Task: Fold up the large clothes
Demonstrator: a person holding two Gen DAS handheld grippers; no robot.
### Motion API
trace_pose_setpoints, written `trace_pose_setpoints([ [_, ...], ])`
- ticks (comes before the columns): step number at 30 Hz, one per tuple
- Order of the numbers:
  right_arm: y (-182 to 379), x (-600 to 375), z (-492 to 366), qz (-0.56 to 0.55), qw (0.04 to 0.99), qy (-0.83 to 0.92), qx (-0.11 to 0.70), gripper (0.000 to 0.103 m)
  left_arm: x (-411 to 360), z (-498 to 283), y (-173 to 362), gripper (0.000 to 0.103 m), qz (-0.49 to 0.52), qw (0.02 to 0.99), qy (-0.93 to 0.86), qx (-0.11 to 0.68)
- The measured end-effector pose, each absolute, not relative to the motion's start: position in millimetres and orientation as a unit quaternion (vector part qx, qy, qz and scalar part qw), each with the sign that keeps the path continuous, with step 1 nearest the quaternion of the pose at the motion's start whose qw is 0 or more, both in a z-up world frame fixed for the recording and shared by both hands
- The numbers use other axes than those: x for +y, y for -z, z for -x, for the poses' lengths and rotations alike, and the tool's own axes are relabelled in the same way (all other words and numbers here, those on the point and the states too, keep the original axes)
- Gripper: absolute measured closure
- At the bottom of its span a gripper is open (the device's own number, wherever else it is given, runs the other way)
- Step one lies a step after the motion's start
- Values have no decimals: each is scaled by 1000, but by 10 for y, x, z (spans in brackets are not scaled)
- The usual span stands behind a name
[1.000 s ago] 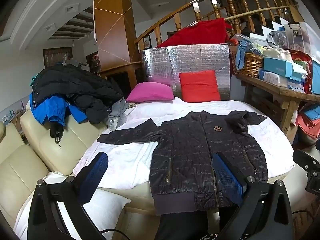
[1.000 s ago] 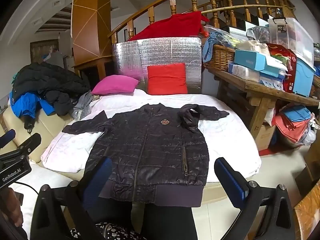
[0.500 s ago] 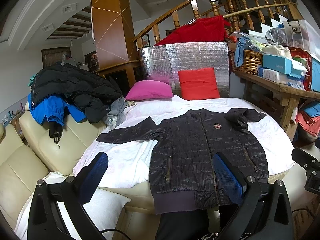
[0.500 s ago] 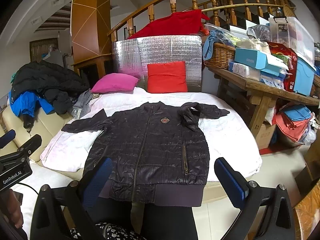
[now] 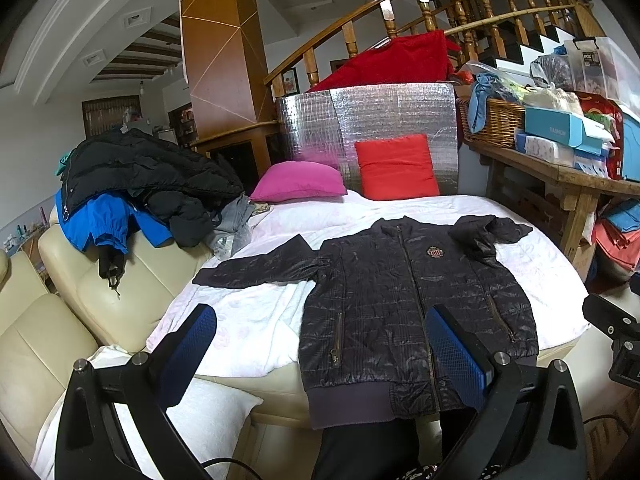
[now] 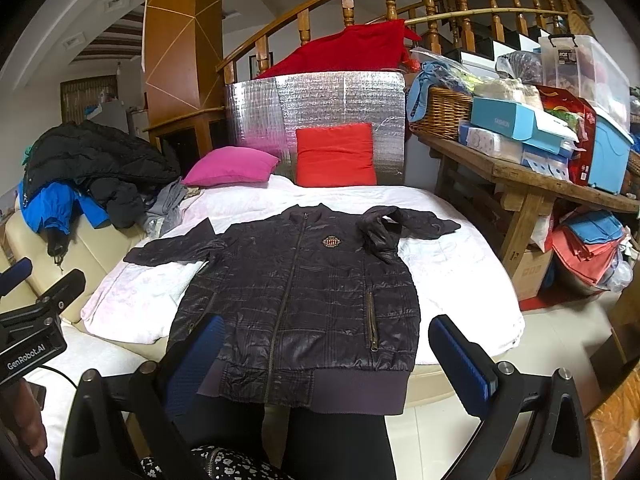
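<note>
Here, dark quilted jacket [image 6: 296, 300] flat on white bed [image 6: 460, 276], left tongs [image 5: 320, 344] wide, right tongs [image 6: 324, 348] wide.

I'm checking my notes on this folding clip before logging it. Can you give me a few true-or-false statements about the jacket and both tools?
1. The dark jacket lies zipped, front up, on the white cover. True.
2. Both sleeves lie stretched straight out. False: the sleeve on the right of the picture is bunched and folded.
3. The left tool grips the hem. False: it is open and holds nothing.
4. The right tool is open. True.
5. A pink cushion lies beyond the jacket. True.
</note>
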State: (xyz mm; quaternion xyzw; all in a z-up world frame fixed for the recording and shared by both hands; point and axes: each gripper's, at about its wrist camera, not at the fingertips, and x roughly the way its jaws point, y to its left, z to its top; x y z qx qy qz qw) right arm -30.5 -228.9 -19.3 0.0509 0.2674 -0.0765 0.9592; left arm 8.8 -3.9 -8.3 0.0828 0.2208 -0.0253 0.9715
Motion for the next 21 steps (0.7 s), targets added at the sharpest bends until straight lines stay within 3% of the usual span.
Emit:
trace_pose_setpoints([
  [21, 216, -2248, 307, -48, 959, 76, 269, 0, -25, -96, 114, 0, -85, 970, 25, 226],
])
